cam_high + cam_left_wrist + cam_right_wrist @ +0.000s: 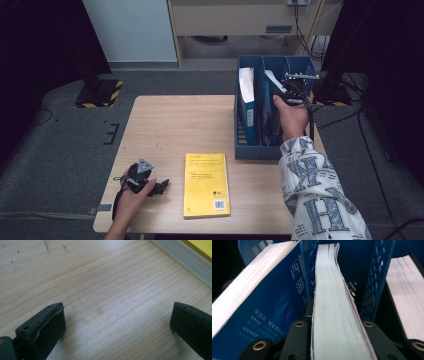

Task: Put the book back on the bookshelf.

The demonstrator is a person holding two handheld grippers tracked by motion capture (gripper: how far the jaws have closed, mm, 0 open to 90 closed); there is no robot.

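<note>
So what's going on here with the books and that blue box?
A person is working books at a blue file box on the table. The right hand-held gripper is down in the box's middle slot, its jaws shut on a thin book standing there. Another blue book stands in the left slot. The left hand-held gripper rests open on the table beside a yellow book lying flat.

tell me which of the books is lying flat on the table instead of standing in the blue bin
The yellow book. It lies face up on the wooden table near the left gripper, while the other books stand upright in the blue bin.
</note>
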